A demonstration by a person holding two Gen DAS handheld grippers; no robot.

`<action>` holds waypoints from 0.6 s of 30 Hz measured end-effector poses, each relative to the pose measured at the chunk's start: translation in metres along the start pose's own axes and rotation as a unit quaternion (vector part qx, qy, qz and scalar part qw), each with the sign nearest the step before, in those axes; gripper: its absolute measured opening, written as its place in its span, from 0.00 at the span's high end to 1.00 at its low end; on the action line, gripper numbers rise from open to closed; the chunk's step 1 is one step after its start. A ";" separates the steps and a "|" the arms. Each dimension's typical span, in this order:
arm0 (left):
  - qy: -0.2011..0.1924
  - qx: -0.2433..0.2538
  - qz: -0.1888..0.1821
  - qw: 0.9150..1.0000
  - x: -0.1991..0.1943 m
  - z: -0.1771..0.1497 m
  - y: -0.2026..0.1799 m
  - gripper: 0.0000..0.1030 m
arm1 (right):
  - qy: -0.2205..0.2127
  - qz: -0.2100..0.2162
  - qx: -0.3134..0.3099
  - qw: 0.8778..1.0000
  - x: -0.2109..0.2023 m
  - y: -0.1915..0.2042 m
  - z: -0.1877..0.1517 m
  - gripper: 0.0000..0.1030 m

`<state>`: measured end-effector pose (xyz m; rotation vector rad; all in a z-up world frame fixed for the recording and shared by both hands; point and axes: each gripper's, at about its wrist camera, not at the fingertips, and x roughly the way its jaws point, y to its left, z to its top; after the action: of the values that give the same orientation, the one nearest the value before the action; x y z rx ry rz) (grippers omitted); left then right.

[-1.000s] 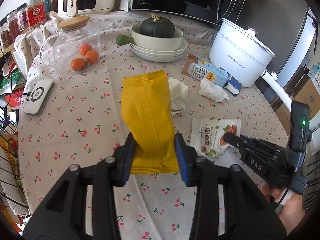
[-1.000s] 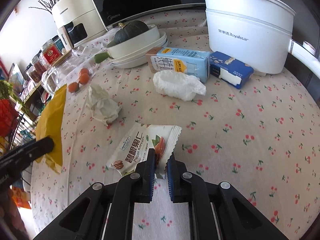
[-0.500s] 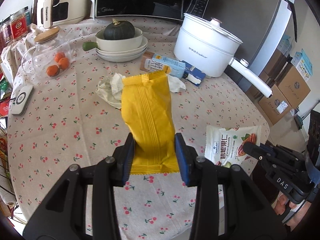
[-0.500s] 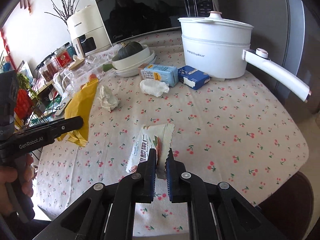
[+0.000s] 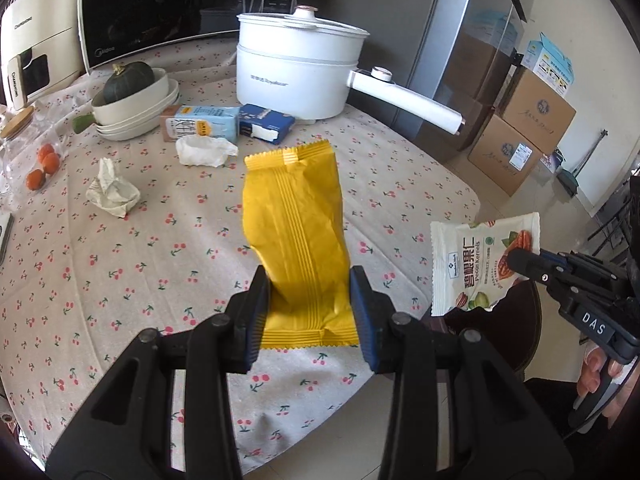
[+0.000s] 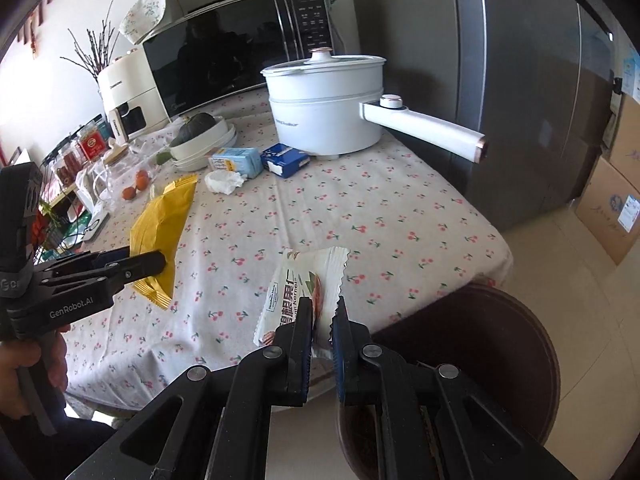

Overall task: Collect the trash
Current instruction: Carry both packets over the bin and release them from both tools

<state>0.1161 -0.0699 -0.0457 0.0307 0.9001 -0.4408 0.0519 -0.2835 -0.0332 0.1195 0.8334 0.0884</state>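
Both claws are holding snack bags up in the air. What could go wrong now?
The right gripper pinches only the lower edge of the white pecan packet, so the packet might slip out and fall near the table edge. The yellow wrapper stands tall above the left gripper and could flop or snag. Two crumpled tissues could get forgotten.

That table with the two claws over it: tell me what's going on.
A person is clearing trash with a handheld claw in each hand. The left claw is shut on a yellow wrapper, held up above the tablecloth. The right claw is shut on a white pecan packet near the table's edge. Two crumpled tissues remain on the table.
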 end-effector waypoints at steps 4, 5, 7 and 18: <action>0.008 0.022 -0.015 1.000 0.008 -0.002 -0.025 0.60 | 0.002 -0.019 0.028 0.999 -0.011 -0.027 -0.007 0.90; 0.010 0.028 -0.019 0.999 0.009 -0.003 -0.031 0.60 | 0.004 -0.027 0.034 0.999 -0.013 -0.034 -0.009 0.90; 0.014 0.040 -0.027 0.999 0.013 -0.005 -0.043 0.60 | 0.013 -0.045 0.042 0.998 -0.014 -0.045 -0.014 0.90; 0.049 0.096 -0.078 0.991 0.039 -0.023 -0.112 0.60 | 0.044 -0.102 0.072 0.991 -0.029 -0.097 -0.046 0.90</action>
<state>0.0771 -0.1808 -0.0719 0.1606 0.9576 -0.6763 0.0009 -0.3797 -0.0562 0.1661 0.9348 -0.1593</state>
